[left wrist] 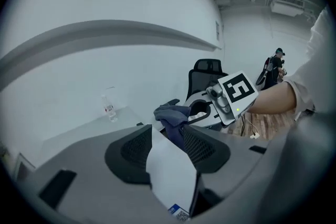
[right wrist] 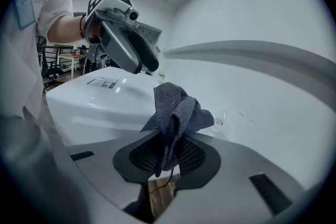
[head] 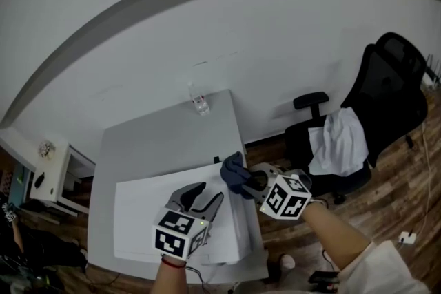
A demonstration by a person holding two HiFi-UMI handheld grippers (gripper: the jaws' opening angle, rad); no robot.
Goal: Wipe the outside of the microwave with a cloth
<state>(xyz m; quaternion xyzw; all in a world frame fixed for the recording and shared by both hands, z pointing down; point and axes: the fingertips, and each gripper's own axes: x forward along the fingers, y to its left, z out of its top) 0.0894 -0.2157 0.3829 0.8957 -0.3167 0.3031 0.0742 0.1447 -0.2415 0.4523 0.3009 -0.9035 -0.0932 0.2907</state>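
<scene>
Dark blue-grey cloth (head: 233,169) is bunched and pinched in the right claw (head: 242,180). The jaws are closed on its lower folds, and the rest stands up in a loose crumpled tuft past the fingertips. Held this way, the soft mass leads and would likely meet a surface before the hard jaws do.

The cloth hangs in the air at the far right corner of the white microwave (head: 148,217); contact with the casing cannot be confirmed. The microwave sits on the grey bench (head: 158,141), its flat top toward the head camera and a printed label (right wrist: 102,81) on that top. Only the top and one side show; the door is not shown in any view, so whether anything is inside cannot be told.

The left claw (head: 209,193) has its jaws spread wide and grips nothing; only the white top shows between them. It is above the middle of the casing, near the right claw, and is probably placed to steady the appliance or to help with the cloth.

A small clear bottle (head: 200,104) stands upright at the far edge of the bench, well apart from the work; its contents are too small to judge. Beside the bench, an office chair (head: 389,89) carries a white garment (head: 341,141) draped over its seat. Wiping appears not yet begun.
</scene>
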